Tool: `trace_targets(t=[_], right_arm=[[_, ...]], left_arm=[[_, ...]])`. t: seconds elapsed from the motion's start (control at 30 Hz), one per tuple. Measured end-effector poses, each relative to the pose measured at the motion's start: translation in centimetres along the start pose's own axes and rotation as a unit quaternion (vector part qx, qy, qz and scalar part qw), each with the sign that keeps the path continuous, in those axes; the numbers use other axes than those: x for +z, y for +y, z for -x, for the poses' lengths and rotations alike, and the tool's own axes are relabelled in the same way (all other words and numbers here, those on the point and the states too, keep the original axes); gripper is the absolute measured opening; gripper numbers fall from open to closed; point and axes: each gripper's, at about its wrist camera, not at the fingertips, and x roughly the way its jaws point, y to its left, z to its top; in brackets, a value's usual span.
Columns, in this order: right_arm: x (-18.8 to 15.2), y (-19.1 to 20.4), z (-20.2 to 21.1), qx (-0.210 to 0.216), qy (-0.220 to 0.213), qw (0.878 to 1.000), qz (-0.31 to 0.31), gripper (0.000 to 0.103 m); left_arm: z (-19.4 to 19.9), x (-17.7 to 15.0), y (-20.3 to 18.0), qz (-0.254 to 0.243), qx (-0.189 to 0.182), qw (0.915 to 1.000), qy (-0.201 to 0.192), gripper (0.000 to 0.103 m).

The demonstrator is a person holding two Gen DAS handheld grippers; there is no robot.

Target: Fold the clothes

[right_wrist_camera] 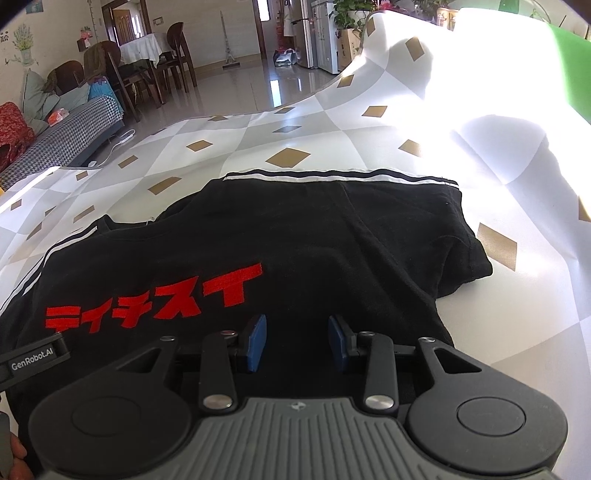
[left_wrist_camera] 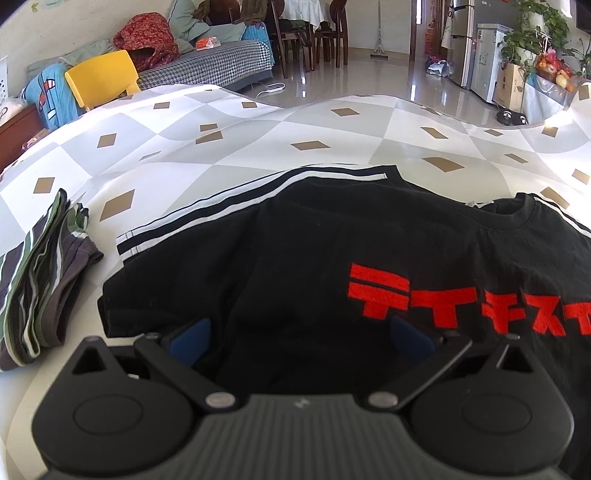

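Black T-shirt [left_wrist_camera: 295,258], red lettering, on checkered cloth [left_wrist_camera: 221,140]; left gripper [left_wrist_camera: 299,332] spread wide; right gripper [right_wrist_camera: 297,341] apparently ungripped, narrower gap.

A yellow chair [left_wrist_camera: 101,79] stands beside a houndstooth-covered sofa [left_wrist_camera: 207,66] heaped with a red patterned bundle [left_wrist_camera: 146,38], with dark wooden dining chairs [right_wrist_camera: 173,55], a broom [right_wrist_camera: 229,55], a refrigerator [left_wrist_camera: 467,40] and leafy potted plants [left_wrist_camera: 532,33] beyond.
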Motion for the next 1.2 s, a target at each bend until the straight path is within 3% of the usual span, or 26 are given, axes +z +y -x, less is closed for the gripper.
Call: trace_targets(t=[0.63, 0.9, 1.2], right_arm=[[0.4, -2.8, 1.2, 0.013, 0.026, 0.999, -0.029, 0.038], [0.9, -2.6, 1.6, 0.032, 0.042, 0.999, -0.001, 0.041], [1.9, -1.1, 1.8, 0.080, 0.056, 0.992, 0.077, 0.042]], left_arm=[[1.8, -1.0, -1.1, -0.025, -0.020, 0.9991, 0.029, 0.103], [2.6, 0.3, -0.9, -0.014, -0.020, 0.9994, 0.025, 0.103], [2.0, 1.1, -1.1, -0.002, -0.025, 0.9970, 0.073, 0.103]])
